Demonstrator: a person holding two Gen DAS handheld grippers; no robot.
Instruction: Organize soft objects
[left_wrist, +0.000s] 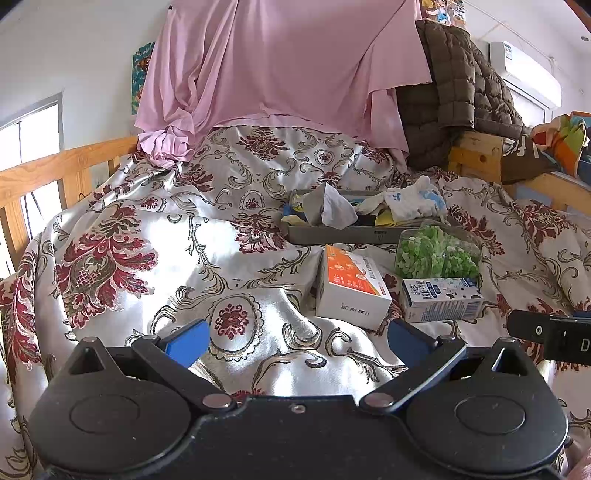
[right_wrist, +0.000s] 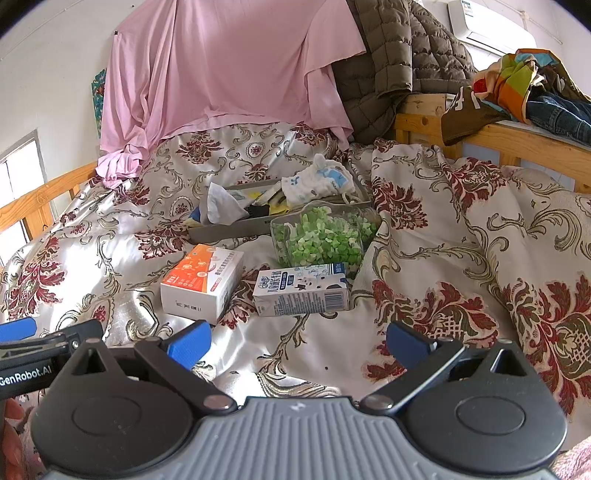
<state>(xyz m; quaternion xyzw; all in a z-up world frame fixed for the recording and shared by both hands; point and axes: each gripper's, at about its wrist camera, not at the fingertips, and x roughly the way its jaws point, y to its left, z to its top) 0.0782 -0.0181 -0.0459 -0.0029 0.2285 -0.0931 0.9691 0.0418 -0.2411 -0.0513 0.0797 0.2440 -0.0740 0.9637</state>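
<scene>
Right gripper (right_wrist: 297, 341) and left gripper (left_wrist: 297, 341), both spread and empty. The grey tray (right_wrist: 236, 226) of soft cloths (right_wrist: 317, 179) lies ahead beyond the boxes, long axis crosswise, slightly nearer the right.

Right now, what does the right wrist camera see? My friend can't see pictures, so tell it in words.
The open right gripper hovers over a flowery bedspread, holding nothing. Ahead lie an orange-and-white box, a milk carton, a clear container of green bits and a grey tray of small cloth items. A pink sheet hangs behind.
</scene>
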